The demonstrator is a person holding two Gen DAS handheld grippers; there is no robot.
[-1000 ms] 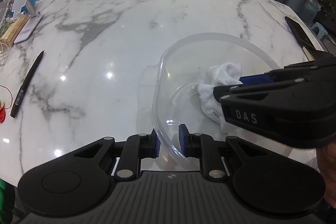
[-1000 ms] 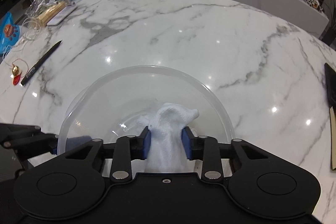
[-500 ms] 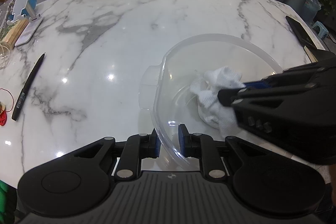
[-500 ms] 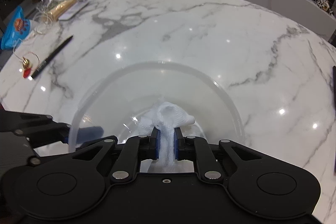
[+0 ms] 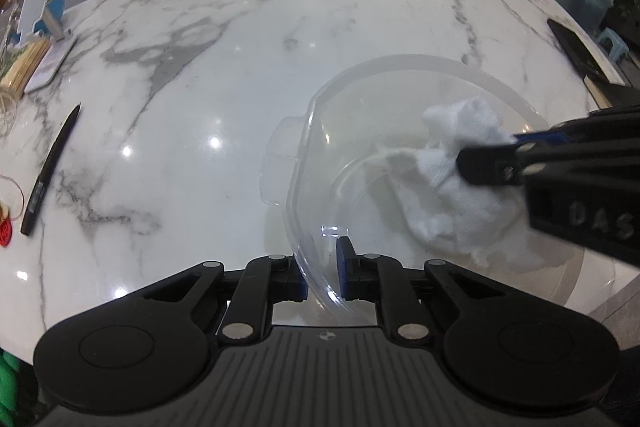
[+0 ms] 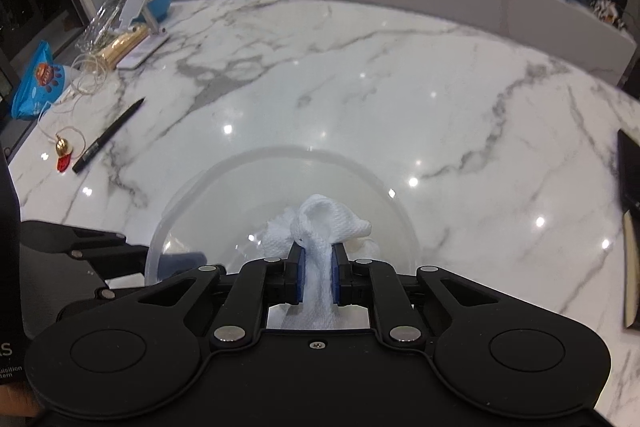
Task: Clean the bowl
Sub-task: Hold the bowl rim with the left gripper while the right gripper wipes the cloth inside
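Left wrist view: the left gripper (image 5: 322, 273) pinches the clear bowl's (image 5: 420, 61) near rim on the marble table (image 5: 240, 27); the right gripper (image 5: 486, 163), lettered "DAS", presses a white cloth (image 5: 452, 183) inside.

Right wrist view: the right gripper (image 6: 316, 277) is clenched on the cloth (image 6: 320, 227) in the bowl (image 6: 288, 153); a pen (image 6: 108, 137) lies far left.

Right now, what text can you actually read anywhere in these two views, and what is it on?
"DAS": on the right gripper body, seen from the left wrist.
"...uisition ...tem": cut-off print on the left gripper's body at the right-wrist view's left edge.
Pen barcode label, blue snack bag, shelf cards: too small or blurred.
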